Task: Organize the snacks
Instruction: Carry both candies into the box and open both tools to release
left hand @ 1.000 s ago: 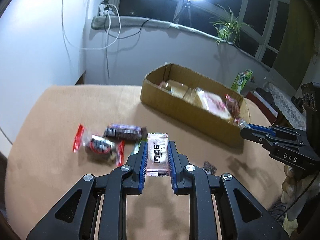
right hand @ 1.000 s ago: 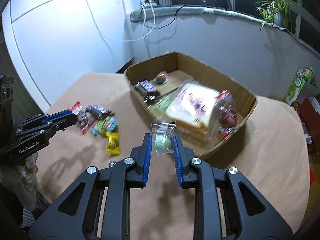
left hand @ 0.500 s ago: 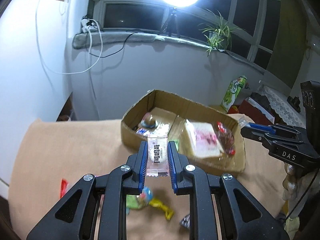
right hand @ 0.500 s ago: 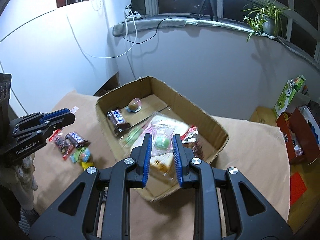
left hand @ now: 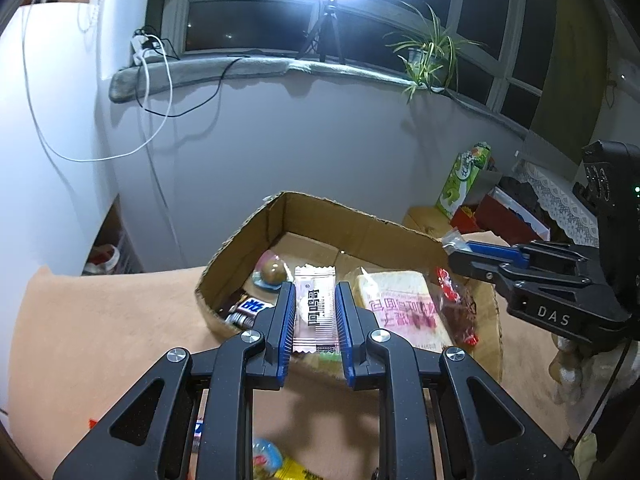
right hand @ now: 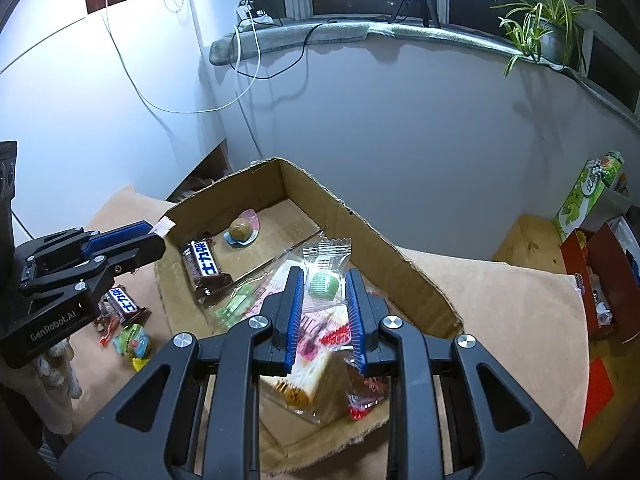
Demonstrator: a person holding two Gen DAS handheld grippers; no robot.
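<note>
The pink-white sachet (left hand: 315, 312) with black characters stands upright, clamped between the blue pads of the left tool (left hand: 315, 322), above the near wall of the cardboard box (left hand: 236, 248). In the right wrist view, a clear packet holding a green sweet (right hand: 325, 280) is pinched between the pads of the right tool (right hand: 323, 312), over the middle of the same box (right hand: 360, 216).

Inside the box, seen from the right wrist, a chocolate bar (right hand: 205, 266) with a white and blue label lies at 10 o'clock from the green sweet. A round brownish sweet on a pastel wrapper (right hand: 242, 230) sits beyond it near the far corner. A wrapped slice of bread (right hand: 316, 364) with pink print lies directly under the right tool, with a red-wrapped snack (right hand: 366, 394) just beside it at 5 o'clock.

On the tan bench (right hand: 512, 320) outside the box, at 9 o'clock from the right tool, lie a second chocolate bar (right hand: 122, 300) and a bright green-wrapped candy (right hand: 134, 340), near the left tool (right hand: 156, 236), whose tip shows the sachet's corner. A potted plant (right hand: 544, 32) stands on the windowsill at 1 o'clock.
</note>
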